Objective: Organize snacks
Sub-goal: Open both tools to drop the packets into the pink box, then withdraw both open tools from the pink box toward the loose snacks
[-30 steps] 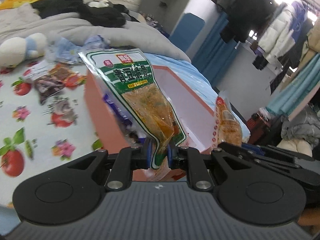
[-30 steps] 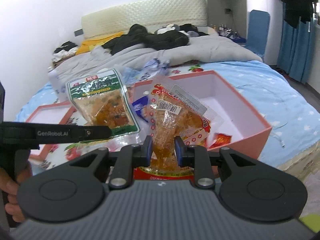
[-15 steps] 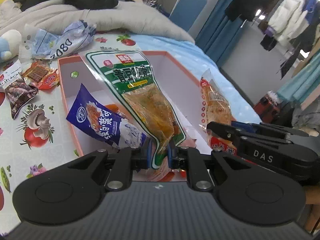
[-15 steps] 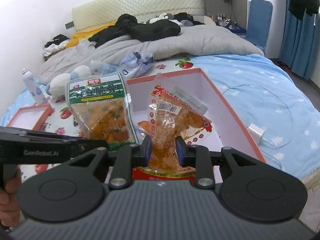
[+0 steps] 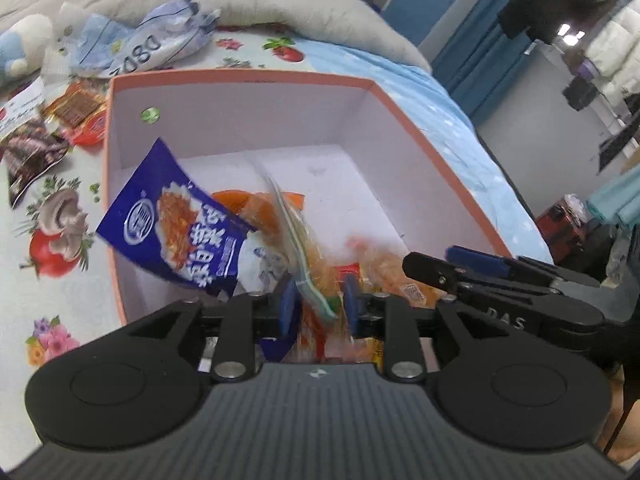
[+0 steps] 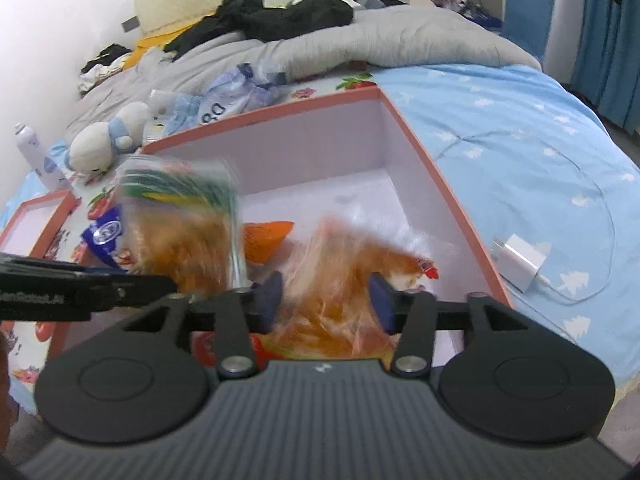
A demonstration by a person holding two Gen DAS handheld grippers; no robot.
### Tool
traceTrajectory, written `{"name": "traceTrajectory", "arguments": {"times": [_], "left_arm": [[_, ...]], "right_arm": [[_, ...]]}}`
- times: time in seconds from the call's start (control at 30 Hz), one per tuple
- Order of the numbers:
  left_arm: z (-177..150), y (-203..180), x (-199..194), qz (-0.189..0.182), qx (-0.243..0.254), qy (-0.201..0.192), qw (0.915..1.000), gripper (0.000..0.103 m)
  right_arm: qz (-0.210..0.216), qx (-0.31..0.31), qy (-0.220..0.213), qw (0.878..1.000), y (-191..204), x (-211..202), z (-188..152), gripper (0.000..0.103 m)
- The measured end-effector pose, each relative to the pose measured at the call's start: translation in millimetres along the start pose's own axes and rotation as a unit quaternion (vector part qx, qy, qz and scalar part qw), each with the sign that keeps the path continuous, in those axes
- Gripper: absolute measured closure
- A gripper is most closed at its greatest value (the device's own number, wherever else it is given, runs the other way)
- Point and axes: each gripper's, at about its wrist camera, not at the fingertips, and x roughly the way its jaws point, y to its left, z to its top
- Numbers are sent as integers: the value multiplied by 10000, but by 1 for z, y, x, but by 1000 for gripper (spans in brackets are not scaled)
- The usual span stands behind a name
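Pink box [image 5: 404,116] on fruit-print bedsheet [image 5: 60,280], grey duvet [image 6: 400,36] behind; both tongs parted, snack bags loose.

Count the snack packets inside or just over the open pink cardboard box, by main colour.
Blue foil packet: 1
Green-topped clear plastic packet: 1
Red-printed clear plastic packet: 1
Small orange packet: 1
Total: 4

Both snack packets [image 5: 308,276] released into box [image 5: 400,116].
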Motion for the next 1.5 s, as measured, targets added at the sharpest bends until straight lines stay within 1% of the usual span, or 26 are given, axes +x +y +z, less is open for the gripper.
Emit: {"name": "traceTrajectory", "arguments": {"times": [0.03,0.1,0.17,0.2,0.27,0.37,0.5,0.57,0.7,0.9,1.03,1.17,1.33,1.5], "left_arm": [[0,0,-2,71,-37,-5,10000,64],[-1,0,-7,24,-21,-60,10000,59],[-2,-2,-15,20,21,-143,9999,49],[-3,-3,-20,25,70,-186,9998,47],[-7,-4,-32,12,131,-286,9995,38],[-13,-3,-52,1,209,-461,9987,37],[-30,-3,-84,166,370,-694,9968,37],[-35,0,-97,193,337,-805,9960,37],[-47,9,-128,357,220,-1127,9927,37],[-70,26,-176,627,-56,-1579,9855,37],[-86,45,-204,711,-231,-1741,9819,37],[-104,69,-229,742,-387,-1862,9789,37],[-125,95,-255,776,-365,-1976,9765,37],[-145,119,-270,781,-448,-1993,9758,35]], "right_arm": [[21,22,-7,10000,-1,0,-1,36],[23,86,-82,9999,-2,-5,-2,36],[16,147,-169,9997,-2,-12,-3,36],[21,160,-206,9997,-1,-16,-3,36],[22,164,-276,9995,4,-25,-4,36],[49,199,-425,9989,15,-41,-7,36],[168,188,-512,9984,36,-60,-17,36],[239,168,-543,9981,45,-69,-21,36],[431,32,-670,9968,63,-86,-27,36],[702,-279,-876,9933,92,-105,-30,36],[868,-405,-916,9912,115,-110,-34,36],[905,-572,-959,9896,144,-113,-41,36],[916,-616,-1041,9884,178,-119,-56,36],[939,-452,-832,9911,200,-118,-75,36]]}}
